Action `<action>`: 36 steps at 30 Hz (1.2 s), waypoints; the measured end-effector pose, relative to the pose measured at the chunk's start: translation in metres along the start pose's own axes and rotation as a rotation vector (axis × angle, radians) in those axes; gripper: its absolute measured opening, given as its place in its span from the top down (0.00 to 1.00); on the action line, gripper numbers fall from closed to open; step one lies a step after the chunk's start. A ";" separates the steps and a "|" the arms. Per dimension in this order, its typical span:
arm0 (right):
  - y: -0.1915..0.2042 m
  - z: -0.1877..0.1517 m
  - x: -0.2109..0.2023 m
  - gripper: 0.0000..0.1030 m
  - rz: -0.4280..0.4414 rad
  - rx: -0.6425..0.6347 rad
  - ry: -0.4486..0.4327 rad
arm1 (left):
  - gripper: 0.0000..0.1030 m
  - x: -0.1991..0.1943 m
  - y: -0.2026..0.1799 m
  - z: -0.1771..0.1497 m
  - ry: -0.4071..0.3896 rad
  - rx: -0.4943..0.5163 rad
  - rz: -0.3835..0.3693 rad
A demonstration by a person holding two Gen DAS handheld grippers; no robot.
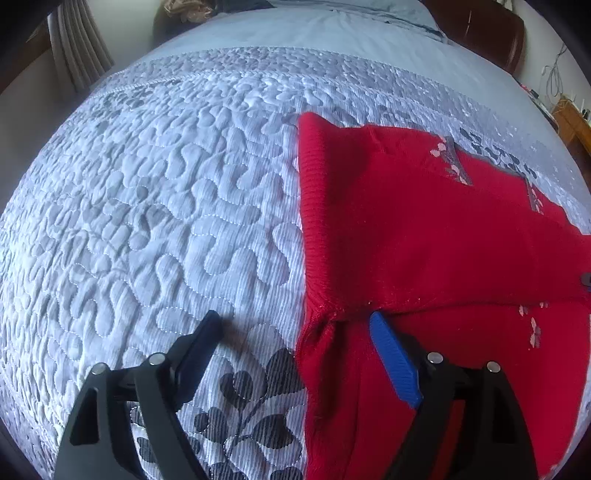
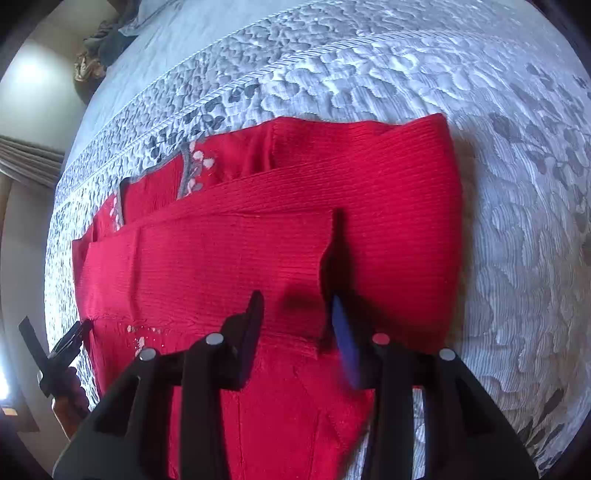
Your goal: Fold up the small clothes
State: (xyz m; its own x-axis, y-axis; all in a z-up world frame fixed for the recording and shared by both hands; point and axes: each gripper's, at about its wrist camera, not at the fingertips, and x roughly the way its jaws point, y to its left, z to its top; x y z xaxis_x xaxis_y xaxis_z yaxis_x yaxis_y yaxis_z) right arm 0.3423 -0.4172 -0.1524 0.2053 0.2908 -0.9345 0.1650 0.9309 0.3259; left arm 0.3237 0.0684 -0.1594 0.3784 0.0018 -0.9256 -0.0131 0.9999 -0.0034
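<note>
**Left wrist view:** One red sweater (image 1: 424, 229) lies partly folded on the right half of a bed, on a pale quilt (image 1: 166, 203) stitched in curling lines and printed with dark leaves. A sleeve or flap is laid across its body, and small pink flowers and two strips of grey trim show near its far edge. The left gripper (image 1: 293, 317) hangs above the sweater's left edge with its two fingers spread wide and grasping nothing. One black finger (image 1: 203, 343) is over bare quilt, and the other, faced with a blue pad (image 1: 391, 358), is over the red knit. One brown chair (image 1: 480, 26) stands beyond the bed's far end and one curtain (image 1: 77, 48) hangs at the upper left.

**Right wrist view:** The same sweater (image 2: 388, 206) stretches across the quilt (image 2: 517, 221), with two folded layers overlapping at its middle. The right gripper (image 2: 295, 297) is above the near part of the sweater. Its two fingers stand apart, closer together than the left pair, with red knit visible in the gap. They clasp nothing, and their shadow falls on the cloth. One finger is black (image 2: 251, 332) and one is blue-faced (image 2: 343, 343). Whether the tips touch the sweater cannot be told.
</note>
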 end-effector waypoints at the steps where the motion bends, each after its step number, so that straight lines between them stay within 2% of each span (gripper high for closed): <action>1: 0.004 0.000 0.003 0.95 0.010 -0.004 0.010 | 0.18 0.000 0.000 0.000 -0.001 0.003 0.003; 4: 0.011 -0.002 -0.003 0.96 -0.024 -0.027 -0.023 | 0.17 0.002 0.000 -0.001 0.000 0.002 0.000; 6: 0.011 -0.004 -0.003 0.96 -0.060 -0.022 -0.010 | 0.16 0.003 0.001 -0.001 0.002 -0.002 -0.008; 8: 0.014 -0.006 0.008 0.94 -0.106 -0.072 0.005 | 0.15 0.005 0.001 -0.001 0.000 0.001 -0.009; 10: 0.016 -0.007 0.010 0.93 -0.115 -0.084 -0.004 | 0.15 0.005 -0.001 -0.002 -0.002 0.008 -0.005; 11: 0.015 -0.008 0.007 0.89 -0.103 -0.078 -0.012 | 0.15 0.004 -0.001 -0.002 -0.002 0.011 -0.005; 14: 0.012 -0.015 -0.005 0.67 -0.081 -0.065 -0.022 | 0.15 0.003 0.001 -0.001 0.002 0.000 -0.018; 17: 0.005 -0.021 -0.009 0.68 -0.066 -0.051 -0.010 | 0.14 0.004 0.000 -0.003 -0.001 0.002 -0.011; 19: 0.002 -0.021 -0.007 0.77 -0.075 -0.053 -0.009 | 0.13 0.004 -0.002 -0.003 -0.005 0.007 -0.003; 20: 0.001 -0.021 -0.006 0.89 -0.098 -0.058 -0.006 | 0.13 0.004 -0.003 -0.004 -0.007 0.009 0.001; 24: -0.003 -0.020 0.004 0.92 -0.116 -0.043 0.005 | 0.12 0.006 -0.002 -0.003 -0.007 0.009 -0.009; 27: -0.002 -0.027 -0.007 0.92 -0.102 -0.032 -0.025 | 0.11 0.004 -0.001 -0.004 0.002 0.015 -0.017; 31: -0.005 -0.073 -0.036 0.79 -0.067 -0.037 -0.023 | 0.12 -0.014 0.003 -0.022 0.039 0.008 -0.077; 34: -0.010 -0.125 -0.050 0.72 -0.049 -0.055 0.019 | 0.12 -0.031 0.007 -0.051 0.072 0.025 -0.040; 36: -0.011 -0.164 -0.056 0.64 -0.027 -0.072 0.049 | 0.12 -0.047 0.011 -0.072 0.082 0.032 -0.047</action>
State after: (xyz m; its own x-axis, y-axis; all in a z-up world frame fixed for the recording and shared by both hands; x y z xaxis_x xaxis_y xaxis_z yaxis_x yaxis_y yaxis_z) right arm 0.1710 -0.4079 -0.1271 0.1543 0.2739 -0.9493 0.0998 0.9516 0.2907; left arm 0.2393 0.0779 -0.1426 0.3005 -0.0453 -0.9527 0.0331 0.9988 -0.0370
